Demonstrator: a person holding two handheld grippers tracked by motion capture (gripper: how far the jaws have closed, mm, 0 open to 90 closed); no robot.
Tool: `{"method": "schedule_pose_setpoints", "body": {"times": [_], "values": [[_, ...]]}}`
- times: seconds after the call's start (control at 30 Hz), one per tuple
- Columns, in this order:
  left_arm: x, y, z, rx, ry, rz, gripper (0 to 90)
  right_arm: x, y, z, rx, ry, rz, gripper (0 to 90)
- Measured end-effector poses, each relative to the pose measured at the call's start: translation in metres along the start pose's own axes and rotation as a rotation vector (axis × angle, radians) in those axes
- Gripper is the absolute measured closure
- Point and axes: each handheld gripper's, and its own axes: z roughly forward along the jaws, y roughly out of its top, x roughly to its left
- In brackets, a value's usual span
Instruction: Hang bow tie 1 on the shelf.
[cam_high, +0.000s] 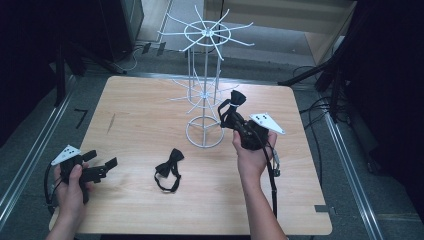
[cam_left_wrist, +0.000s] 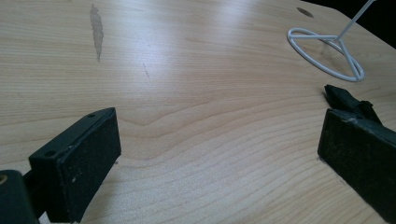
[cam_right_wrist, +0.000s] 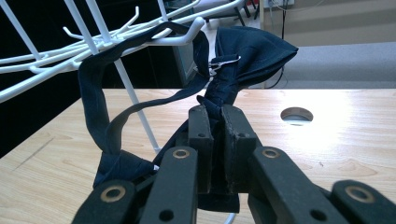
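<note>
A: Where do we stand with our right gripper (cam_high: 234, 120)?

B: We have it clenched on a dark bow tie (cam_right_wrist: 243, 56). In the right gripper view the 2 jaws pinch the tie at its knot, the bow rising above them toward 1 o'clock and the strap (cam_right_wrist: 100, 93) looping off to 10 o'clock.

A: Is the strap on the rack?

B: It lies over a hook (cam_right_wrist: 187, 35) of the white wire rack (cam_high: 205, 75), on the lower ring of arms. From the high view we hold that tie just at 3 o'clock of the rack's pole, above the round base (cam_high: 205, 131).

A: And our left gripper (cam_high: 102, 167)?

B: Released. In the left gripper view the 2 jaws stand wide apart, with bare wood of the table (cam_left_wrist: 196, 93) between them. It sits low near the table's 8 o'clock corner, in our left hand (cam_high: 70, 187).

A: Any other tie?

B: 1 more, a second bow tie (cam_high: 169, 167), flat on the table at 6 o'clock of the rack's base, between our 2 hands and touching neither gripper. Its strap curls toward us.
</note>
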Motion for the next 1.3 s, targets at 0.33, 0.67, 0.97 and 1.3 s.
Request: {"method": "schedule_pose_setpoints", "body": {"times": [0.33,0.67,0.97,1.3], "values": [[0.0,0.0,0.0,-0.001,-0.003,-0.003,0.0,0.009,0.005,0.009,0.003,0.016,-0.01,84.2],[0.001,0.0,0.0,0.0,-0.006,-0.005,0.0,0.009,-0.004,0.018,0.04,0.028,-0.016,80.9],[0.0,0.0,0.0,0.001,-0.005,-0.003,0.0,0.001,-0.013,0.015,0.054,0.052,-0.003,62.3],[0.0,0.0,0.0,0.002,-0.003,-0.001,0.0,-0.007,-0.023,0.005,0.062,0.049,-0.042,44.0]]}}
